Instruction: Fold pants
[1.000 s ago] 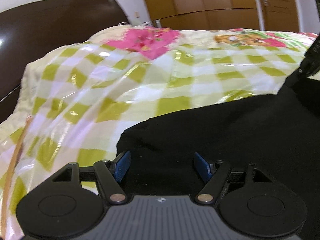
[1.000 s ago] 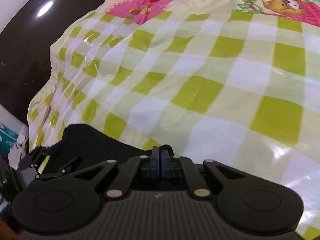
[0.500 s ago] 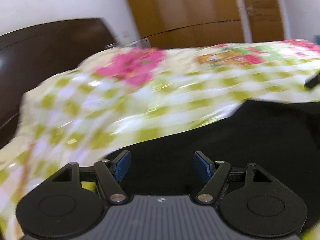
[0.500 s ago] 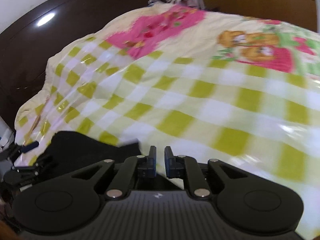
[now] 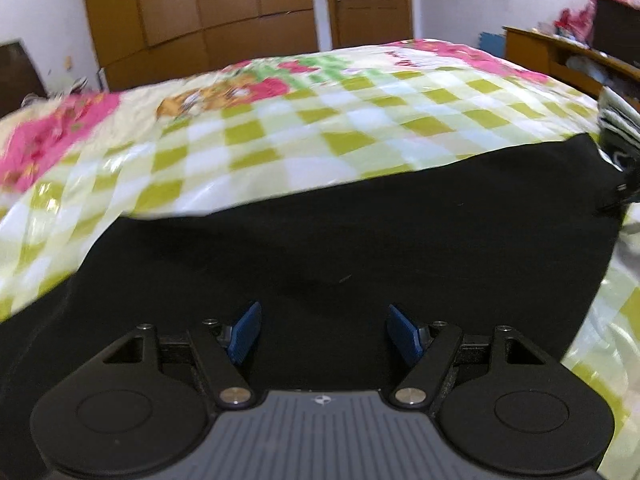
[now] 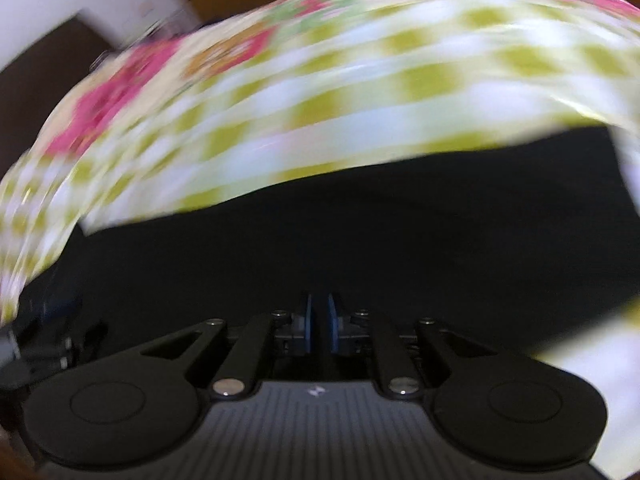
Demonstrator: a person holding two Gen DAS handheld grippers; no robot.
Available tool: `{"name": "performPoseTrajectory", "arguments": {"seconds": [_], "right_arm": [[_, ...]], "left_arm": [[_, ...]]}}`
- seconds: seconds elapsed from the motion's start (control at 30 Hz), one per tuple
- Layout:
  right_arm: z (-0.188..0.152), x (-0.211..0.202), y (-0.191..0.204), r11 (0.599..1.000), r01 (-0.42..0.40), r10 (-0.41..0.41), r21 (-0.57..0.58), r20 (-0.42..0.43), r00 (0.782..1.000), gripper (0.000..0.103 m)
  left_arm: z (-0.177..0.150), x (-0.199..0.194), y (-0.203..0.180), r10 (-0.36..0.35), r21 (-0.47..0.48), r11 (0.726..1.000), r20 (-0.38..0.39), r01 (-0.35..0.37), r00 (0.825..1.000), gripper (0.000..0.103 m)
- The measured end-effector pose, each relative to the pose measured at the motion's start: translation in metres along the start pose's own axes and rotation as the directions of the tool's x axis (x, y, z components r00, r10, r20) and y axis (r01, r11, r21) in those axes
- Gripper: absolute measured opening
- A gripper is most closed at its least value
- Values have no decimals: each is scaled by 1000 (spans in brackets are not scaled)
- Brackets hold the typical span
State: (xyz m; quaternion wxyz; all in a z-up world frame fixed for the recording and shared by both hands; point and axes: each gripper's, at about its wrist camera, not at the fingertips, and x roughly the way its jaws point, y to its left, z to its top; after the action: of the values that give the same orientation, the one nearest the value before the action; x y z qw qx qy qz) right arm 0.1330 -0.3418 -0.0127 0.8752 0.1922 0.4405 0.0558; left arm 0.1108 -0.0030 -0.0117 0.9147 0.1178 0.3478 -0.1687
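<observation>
Left wrist view, left to right. A dark headboard (image 5: 18, 74) shows at the far left edge, with a wooden wardrobe (image 5: 200, 16) and a door (image 5: 368, 0) along the back wall. A bedspread (image 5: 280, 140), checked in green and white with pink cartoon panels toward its far side, covers the bed. Black pants (image 5: 360, 240) lie flat on the near part of the bedspread, spanning most of the width of the view; their far edge runs roughly straight from the lower left up to the right. The left gripper (image 5: 323, 332) sits low over the pants with its blue pads (image 5: 244, 332) spread wide apart, nothing between them; whether the tips touch the cloth cannot be told. At the far right edge a dark object meets the corner of the pants; too little of it shows to identify. A wooden shelf (image 5: 560, 52) with clutter stands beyond the bed on the right.

Right wrist view, left to right. The picture is heavily blurred. The headboard (image 6: 24, 96) is at the upper left, the bedspread (image 6: 320, 100) arches across the upper half, and the pants (image 6: 360, 248) fill the band beneath it. The right gripper (image 6: 319, 328) is above the pants, its blue pads (image 6: 307, 328) drawn close, with a narrow gap left between them. No cloth is visible in that gap, and whether it is pinching any fabric cannot be told.
</observation>
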Motion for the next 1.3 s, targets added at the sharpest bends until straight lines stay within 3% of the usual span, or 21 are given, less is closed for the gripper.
{"name": "performPoseTrajectory", "arguments": {"seconds": [0.13,0.17,0.37,0.6,0.77,0.9,0.97,1.13,1.3], "right_arm": [[-13,-38,-54,986,-6,-3,169,55,998,14],[-18,-43,-67,976,-13,0,216,62,998,19],[-24,-35,-105,904,-115,56,411,152,987,23],[-19,-28,-123,870,-144,68,472,174,982,20],[-30,-50,-139,861,-94,-27,500,229,973,22],[-23,-35,-146,832,-114,-8,543,216,976,24],[-18,-33,-144,838,-118,-3,532,221,975,30],[-22,-40,-148,816,-129,2,564,221,975,29],[-18,-49,-144,845,-46,-57,533,176,983,29]], "left_arm": [[14,6,-25,-45,11,999,5,44,999,82],[17,9,-32,-55,20,998,2,55,998,82],[33,15,-73,-106,90,990,0,105,994,82],[46,21,-94,-143,112,984,5,142,990,82],[48,31,-100,-172,97,980,-8,172,985,82],[50,32,-107,-186,102,977,-1,185,983,82],[51,33,-109,-189,107,976,-5,188,982,82],[53,38,-112,-197,109,974,-9,196,980,82],[54,40,-114,-205,108,973,-10,205,979,82]]}}
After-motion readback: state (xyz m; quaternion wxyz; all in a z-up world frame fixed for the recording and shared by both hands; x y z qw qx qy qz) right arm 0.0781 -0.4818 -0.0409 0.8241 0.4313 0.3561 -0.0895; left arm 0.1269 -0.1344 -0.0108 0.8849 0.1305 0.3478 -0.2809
